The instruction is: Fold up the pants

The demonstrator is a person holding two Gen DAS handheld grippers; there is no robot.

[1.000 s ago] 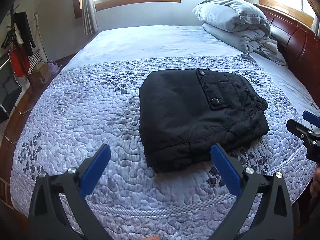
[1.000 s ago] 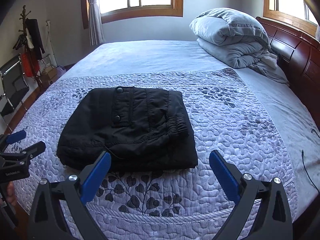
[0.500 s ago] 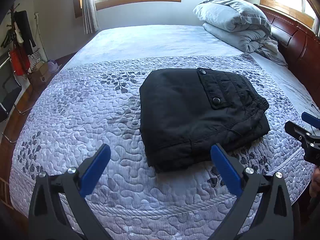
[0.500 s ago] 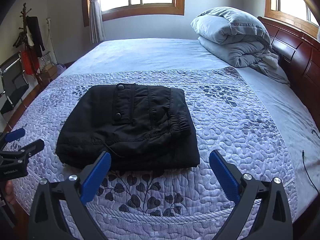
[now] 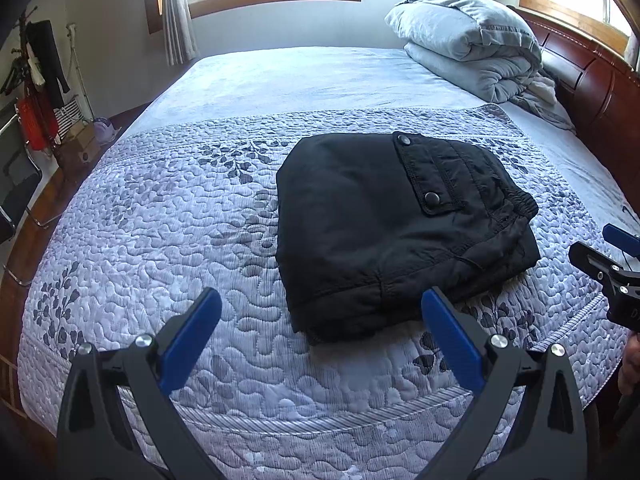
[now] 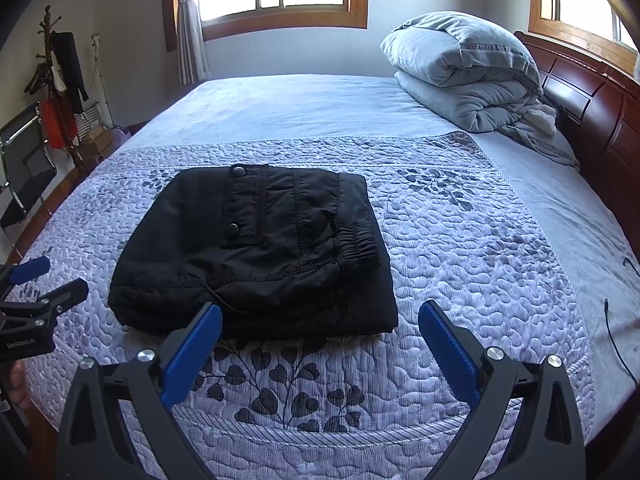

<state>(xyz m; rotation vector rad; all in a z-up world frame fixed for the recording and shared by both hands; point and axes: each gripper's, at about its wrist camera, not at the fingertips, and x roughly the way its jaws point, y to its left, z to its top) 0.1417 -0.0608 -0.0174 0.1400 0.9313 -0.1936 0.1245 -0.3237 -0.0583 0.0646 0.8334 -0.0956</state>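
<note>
Black pants [image 5: 396,224] lie folded into a compact bundle on the quilted bed, a snap pocket flap and elastic waistband on top; they also show in the right wrist view [image 6: 260,248]. My left gripper [image 5: 320,334] is open and empty, held above the bed's near edge, just short of the bundle's near left corner. My right gripper [image 6: 320,338] is open and empty, held short of the bundle's near edge. Each gripper shows at the edge of the other's view: the right gripper [image 5: 612,264] and the left gripper [image 6: 36,296].
A grey-purple quilt [image 5: 168,240] covers the near half of the bed. A folded grey duvet [image 6: 468,76] sits at the back right by the wooden headboard [image 6: 596,100]. A coat rack and chair [image 6: 28,160] stand at the left. A thin black cable [image 6: 616,320] lies at the right.
Both grippers drew back slightly from the bundle and stay open. The pants have not moved.
</note>
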